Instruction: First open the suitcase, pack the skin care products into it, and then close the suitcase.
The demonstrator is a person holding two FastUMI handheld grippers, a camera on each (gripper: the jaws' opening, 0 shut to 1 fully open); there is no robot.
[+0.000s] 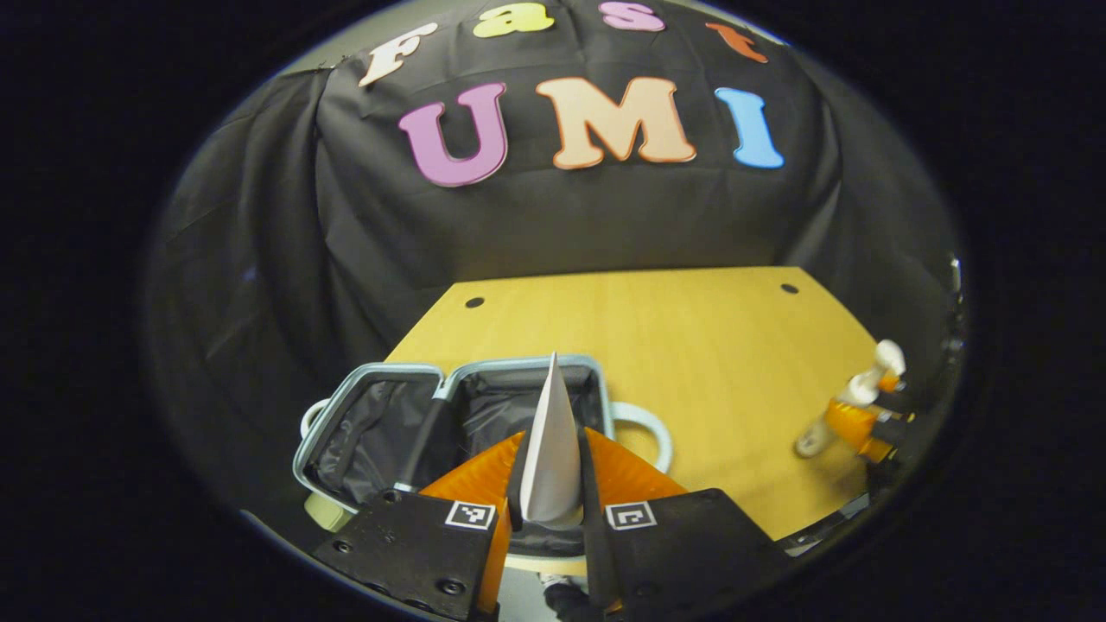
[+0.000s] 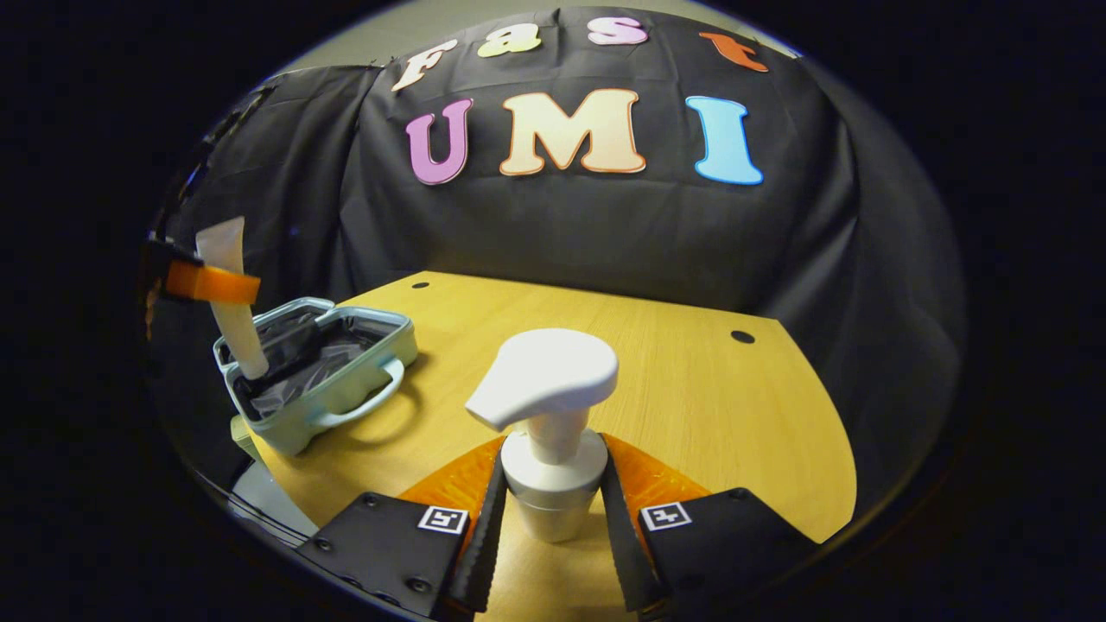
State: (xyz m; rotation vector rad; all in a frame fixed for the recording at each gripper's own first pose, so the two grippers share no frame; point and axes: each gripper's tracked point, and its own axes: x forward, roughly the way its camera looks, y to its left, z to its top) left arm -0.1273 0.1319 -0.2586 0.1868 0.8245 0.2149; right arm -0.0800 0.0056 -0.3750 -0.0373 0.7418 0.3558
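In the right gripper view, the right gripper [image 2: 550,518] was clamped on the neck of a pump bottle [image 2: 547,432], upright, its spout pointing toward 9 o'clock. Farther off at 9 o'clock, the suitcase [image 2: 341,393] lay open on the table [image 2: 691,406]. In the left gripper view, the left gripper [image 1: 550,510] pinched a tube [image 1: 551,449], its long axis running toward 12 o'clock over the suitcase's lined compartment. Packing appeared to be the step in hand. Next, the tube probably needed lowering and releasing inside; the bottle would follow.
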